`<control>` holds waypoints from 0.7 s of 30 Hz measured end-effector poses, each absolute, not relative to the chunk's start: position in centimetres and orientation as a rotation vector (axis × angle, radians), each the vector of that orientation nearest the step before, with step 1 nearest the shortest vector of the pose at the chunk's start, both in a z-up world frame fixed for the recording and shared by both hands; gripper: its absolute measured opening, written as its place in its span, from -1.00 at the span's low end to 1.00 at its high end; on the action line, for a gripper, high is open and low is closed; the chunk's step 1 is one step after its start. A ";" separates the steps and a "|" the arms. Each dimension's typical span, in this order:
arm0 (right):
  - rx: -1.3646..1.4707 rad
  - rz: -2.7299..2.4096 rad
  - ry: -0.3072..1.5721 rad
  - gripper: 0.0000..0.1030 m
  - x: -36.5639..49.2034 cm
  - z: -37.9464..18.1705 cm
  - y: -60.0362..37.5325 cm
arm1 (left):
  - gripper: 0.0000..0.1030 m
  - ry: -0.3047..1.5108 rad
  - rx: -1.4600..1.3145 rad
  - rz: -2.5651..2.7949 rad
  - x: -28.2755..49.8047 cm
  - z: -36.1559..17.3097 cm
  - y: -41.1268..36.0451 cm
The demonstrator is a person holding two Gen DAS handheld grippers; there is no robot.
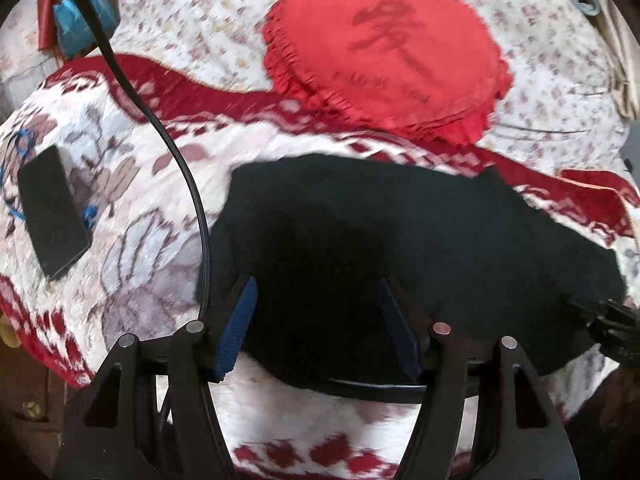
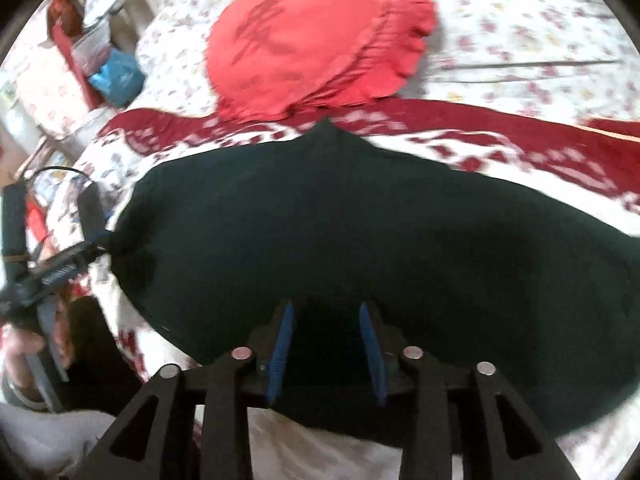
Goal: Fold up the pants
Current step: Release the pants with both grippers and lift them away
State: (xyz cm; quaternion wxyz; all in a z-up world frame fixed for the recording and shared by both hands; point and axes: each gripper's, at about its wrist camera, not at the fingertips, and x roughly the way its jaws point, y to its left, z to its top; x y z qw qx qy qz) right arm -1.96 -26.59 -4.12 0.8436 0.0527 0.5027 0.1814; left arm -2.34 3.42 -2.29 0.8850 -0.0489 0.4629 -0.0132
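Already Folded Small: Dark Pants Rest on the Bed, Both Grippers Let Go

Spread on the patterned blanket (image 1: 132,240) near the bed's front edge lie the pants (image 1: 400,232), one dark garment gathered into a compact, roughly oblong bundle. Its outline is smooth and it lies flat, which suggests a fold is done and the cloth has been set down to settle rather than being carried.

Above its near edge hovers the left gripper (image 1: 316,300), its two blue pads spread wide with dark fabric showing between them but neither pad pressing on it: released. The right gripper (image 2: 326,328) sits over the near edge too, further along the bundle; its pads stand apart, narrower than the left pair, with cloth below the gap and no pinch visible, so it too reads as let go. Both point steeply down at the fabric, the posture for pressing a fold flat or picking a fresh edge. In the right wrist view the other gripper appears at the far left, held in a person's hand (image 2: 24,352).

Counting what shows: one pair of pants, two grippers, four blue pads. One round red cushion (image 1: 380,52) with a frilled rim lies beyond the pants on the floral sheet (image 1: 560,92), clear of the work. One dark phone (image 1: 52,212) lies flat on the blanket well left of the garment. One black cable (image 1: 160,120) arcs from the left gripper across the view, a tether rather than part of the job.
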 end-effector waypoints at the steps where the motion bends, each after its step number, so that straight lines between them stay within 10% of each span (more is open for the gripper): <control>1: 0.108 0.350 1.053 -0.30 -2.5 -4.0 -27.8 | 0.23 0.957 -0.099 -0.043 -2.3 -1.9 2.9; 21: 0.498 0.101 0.991 -0.24 -8.3 -2.4 -45.5 | 0.23 1.034 0.046 -0.528 2.2 -2.8 -17.6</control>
